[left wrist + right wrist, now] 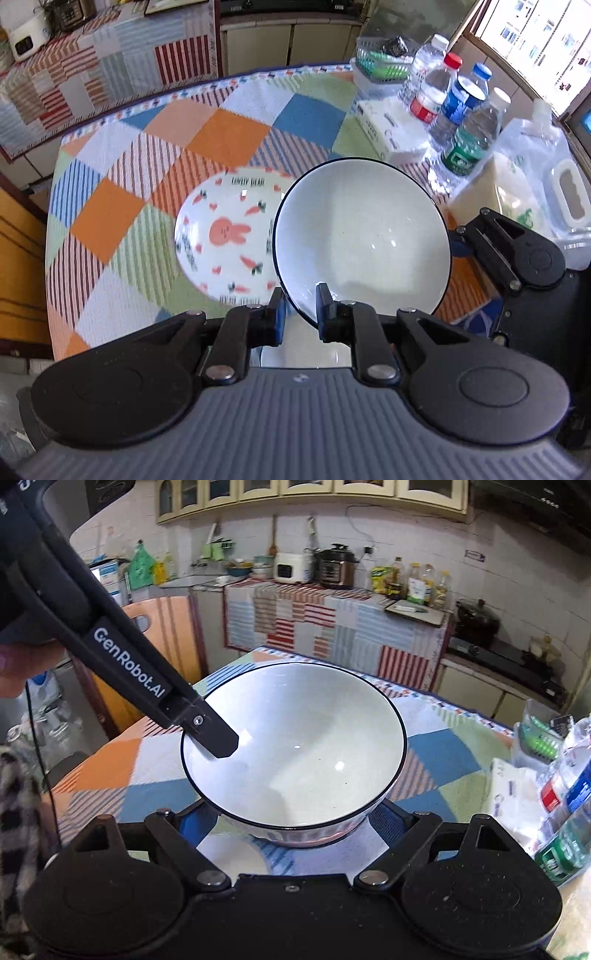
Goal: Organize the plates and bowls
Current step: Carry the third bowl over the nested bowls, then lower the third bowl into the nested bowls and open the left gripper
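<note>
A white bowl with a dark rim [364, 243] is held tilted above the checkered tablecloth [159, 155]. My left gripper [301, 314] is shut on its near rim, one finger inside and one outside. In the right wrist view the same bowl [295, 746] sits between my right gripper's wide-apart fingers; the right gripper [295, 827] stands open around its base, and the left gripper's finger [218, 738] reaches into the bowl from the upper left. A white plate with a pink rabbit and carrots [225, 236] lies on the cloth left of the bowl.
Several water bottles [450, 99], a white tissue box [391, 125], a green basket [380, 61] and a large plastic jug [532, 184] crowd the table's right side. A cloth-covered counter with cookers [317, 568] stands beyond the table, a stove [498, 650] to the right.
</note>
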